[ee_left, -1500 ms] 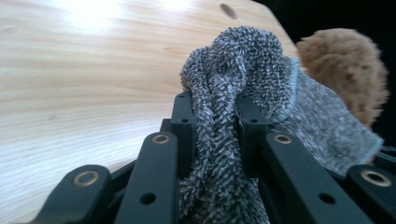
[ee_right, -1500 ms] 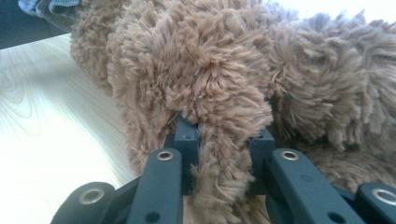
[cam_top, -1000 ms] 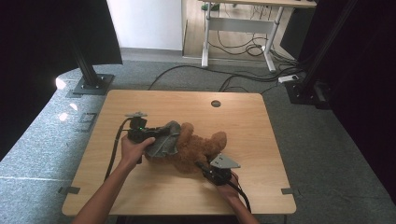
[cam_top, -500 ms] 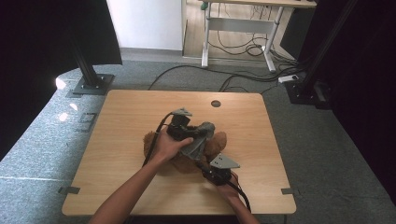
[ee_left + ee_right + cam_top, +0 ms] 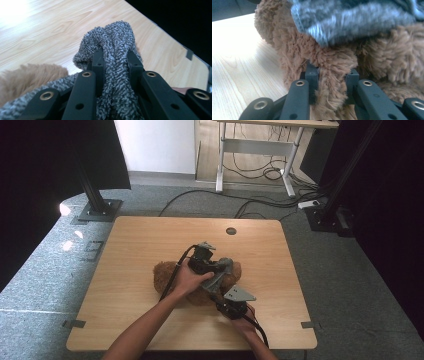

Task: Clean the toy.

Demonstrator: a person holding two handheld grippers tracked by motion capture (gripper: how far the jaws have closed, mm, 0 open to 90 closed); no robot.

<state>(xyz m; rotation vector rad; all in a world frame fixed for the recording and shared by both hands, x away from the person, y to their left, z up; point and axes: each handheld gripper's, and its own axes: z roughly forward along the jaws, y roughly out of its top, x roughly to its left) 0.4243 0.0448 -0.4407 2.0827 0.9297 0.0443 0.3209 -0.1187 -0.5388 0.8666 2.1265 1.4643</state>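
- The left gripper (image 5: pixel 115 62), black and two-jawed, is clamped on a bunched fold of the grey-and-white knitted woollen cloth (image 5: pixel 112 47); the fabric fills the gap between its jaws and bulges out past their tips.
- In the high view that left gripper (image 5: pixel 216 269) sits over the middle of the table, held in the person's left hand (image 5: pixel 189 279), with the knitted cloth (image 5: pixel 220 276) draped from it across the toy.
- The right gripper (image 5: pixel 331 75), also black and two-jawed, is closed on a tuft or limb of the brown shaggy plush toy bear (image 5: pixel 332 60); which part of the bear it is cannot be made out.
- In the high view the right gripper (image 5: pixel 222 304), with its grey three-cornered plate on top, lies at the near edge of the bear, the person's right hand (image 5: pixel 246 317) behind it.
- The plush bear (image 5: pixel 165 272) lies on the light wooden table (image 5: pixel 130 245), near its middle and slightly toward the person, partly under the left hand and the cloth.
- The cloth lies on top of the bear, touching its fur.
- Cables (image 5: pixel 172 277) trail from both grippers back toward the person.
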